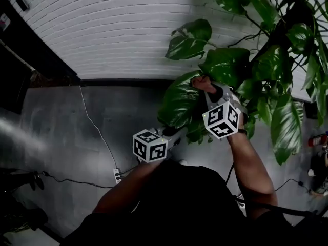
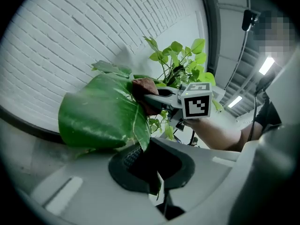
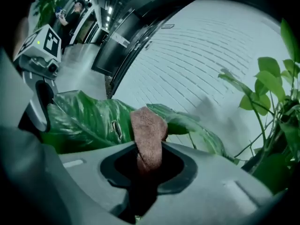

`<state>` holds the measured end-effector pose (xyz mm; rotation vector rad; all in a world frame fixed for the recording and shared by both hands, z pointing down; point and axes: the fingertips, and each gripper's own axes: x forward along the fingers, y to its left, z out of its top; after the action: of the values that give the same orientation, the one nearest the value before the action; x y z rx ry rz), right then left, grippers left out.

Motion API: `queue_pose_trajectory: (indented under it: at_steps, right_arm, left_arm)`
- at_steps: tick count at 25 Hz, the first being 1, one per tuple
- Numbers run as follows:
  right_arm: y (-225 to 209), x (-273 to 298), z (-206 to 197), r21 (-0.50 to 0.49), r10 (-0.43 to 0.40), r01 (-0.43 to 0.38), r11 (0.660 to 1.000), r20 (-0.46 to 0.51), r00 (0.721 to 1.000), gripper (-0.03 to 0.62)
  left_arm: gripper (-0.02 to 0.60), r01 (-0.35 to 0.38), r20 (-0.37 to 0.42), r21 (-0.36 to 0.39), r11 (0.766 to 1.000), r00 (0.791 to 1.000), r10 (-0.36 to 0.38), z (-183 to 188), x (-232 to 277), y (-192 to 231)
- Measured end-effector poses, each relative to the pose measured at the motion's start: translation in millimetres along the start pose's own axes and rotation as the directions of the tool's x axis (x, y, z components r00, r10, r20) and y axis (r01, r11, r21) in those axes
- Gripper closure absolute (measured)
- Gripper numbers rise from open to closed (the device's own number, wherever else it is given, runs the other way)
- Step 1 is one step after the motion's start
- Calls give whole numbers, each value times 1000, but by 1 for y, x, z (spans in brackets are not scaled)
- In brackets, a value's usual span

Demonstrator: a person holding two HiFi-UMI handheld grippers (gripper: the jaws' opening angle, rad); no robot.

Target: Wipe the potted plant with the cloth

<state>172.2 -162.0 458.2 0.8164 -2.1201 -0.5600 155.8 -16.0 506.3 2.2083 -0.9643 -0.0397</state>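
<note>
- Left hand-held gripper (image 2: 150, 172) has its jaws together, pinching the lower edge of a large glossy green leaf (image 2: 98, 114). In the head view it sits under that leaf, low and left of the foliage.
- That leaf looks thin, light and springy. It would likely bend away from any push and could crease or tear along its veins. The best hold is probably on the margin, kept gentle, with no tug against the stalk.
- Folded reddish-brown terry cloth (image 3: 148, 128) rests against the leaf's upper face. It looks soft and limp, so it should mould to the blade and slide easily over the waxy skin.
- Right hand-held gripper (image 3: 149, 162) is clamped on the cloth's near end, with a wad standing out in front of the jaws. Light pressure seems enough, given the support from below.
- Leafy green potted plant (image 1: 266, 60) stands at the right, before a white brick wall (image 1: 118, 29). Its pot is out of view. Its slender stems will probably sway if a leaf is pulled.
</note>
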Motion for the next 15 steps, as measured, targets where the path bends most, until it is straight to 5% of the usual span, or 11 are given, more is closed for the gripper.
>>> queue_pose_trajectory:
  at_steps: [15]
  right_arm:
    - [74,-20,31,-2,236,-237,972,43,971,525]
  left_arm:
    - [563,-63,-41,188,980,997,71,-2,-3,3]
